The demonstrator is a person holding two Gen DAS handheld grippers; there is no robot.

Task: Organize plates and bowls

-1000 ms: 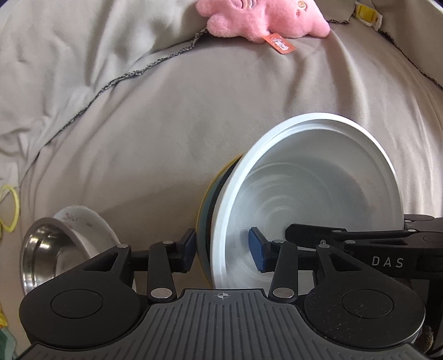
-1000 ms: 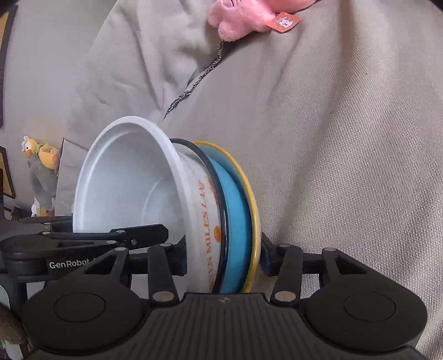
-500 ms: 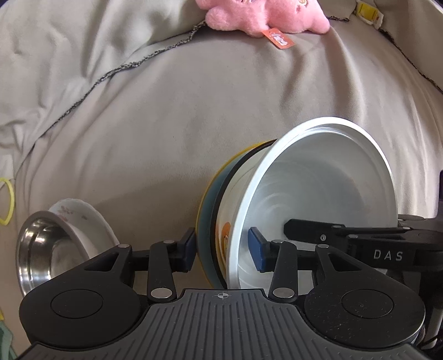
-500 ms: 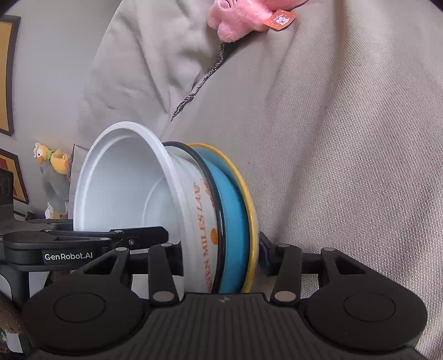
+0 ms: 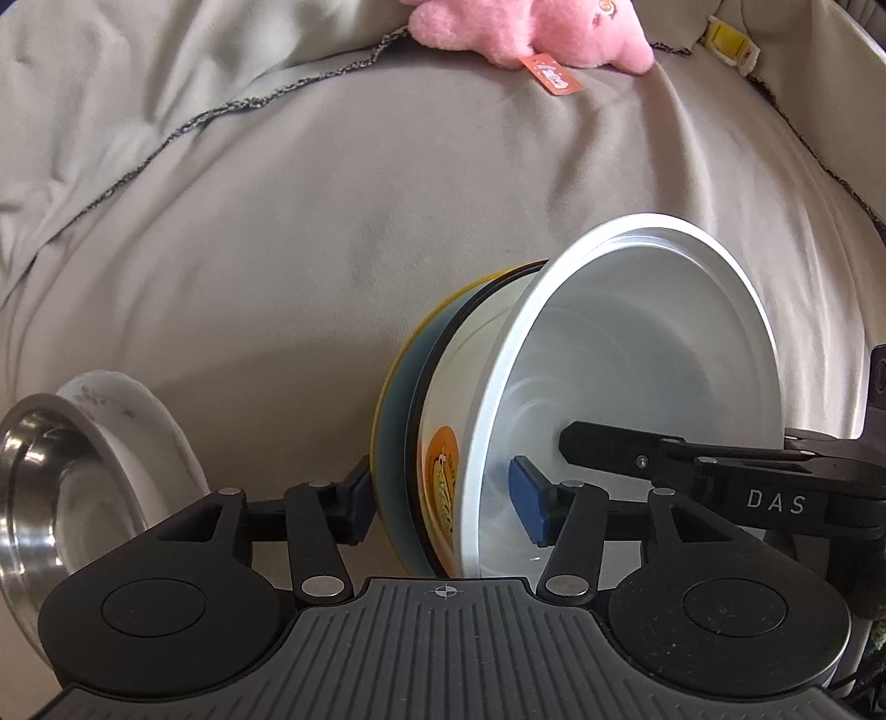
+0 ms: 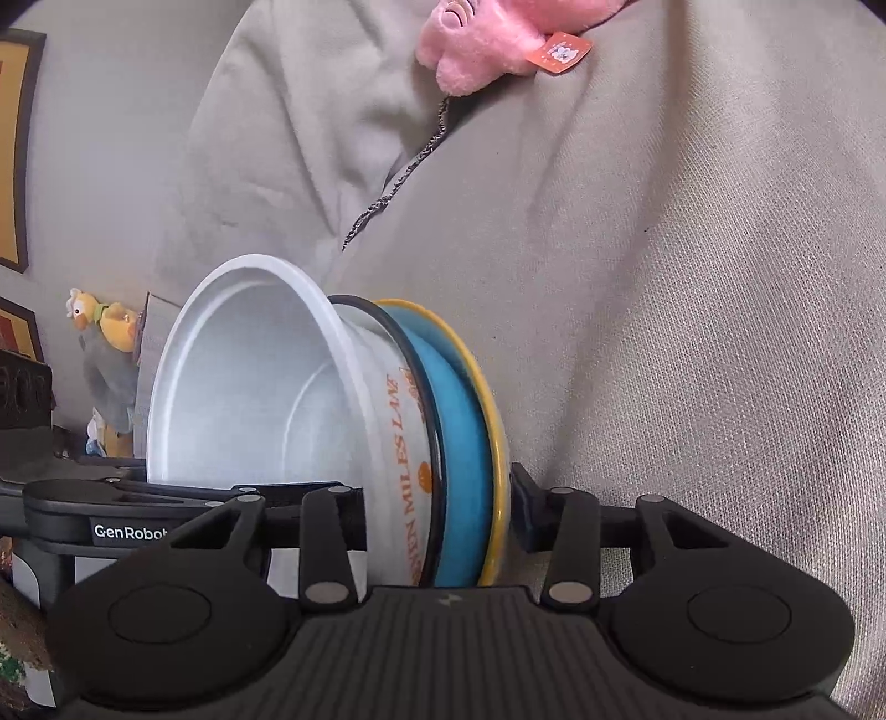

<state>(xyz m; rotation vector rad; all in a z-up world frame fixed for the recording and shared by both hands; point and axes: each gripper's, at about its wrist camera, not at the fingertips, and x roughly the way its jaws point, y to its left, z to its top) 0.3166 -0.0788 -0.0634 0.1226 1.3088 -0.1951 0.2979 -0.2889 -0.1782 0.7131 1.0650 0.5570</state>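
Observation:
A nested stack stands on edge above the beige cloth: a plain white bowl (image 5: 653, 354) inside a white bowl with orange lettering (image 6: 407, 443), backed by a blue plate with a yellow rim (image 6: 470, 432). My right gripper (image 6: 437, 515) straddles the stack's lower edge, one pad inside the white bowl and the other pad (image 6: 523, 507) against the yellow rim, with its jaws closing on the stack. My left gripper (image 5: 443, 507) also straddles the stack. Its jaws are opening, and its blue pads (image 5: 531, 507) stand clear of the dishes.
A steel bowl (image 5: 50, 487) leans against a white patterned dish (image 5: 149, 421) at lower left on the cloth (image 5: 277, 249). A pink plush toy (image 5: 526, 27) lies at the far edge. A yellow duck toy (image 6: 105, 327) and wall frames sit to the left.
The left jaws have spread wider and come off the stack. The stack has turned, so more of the lettered bowl's side shows. The right grip holds still.

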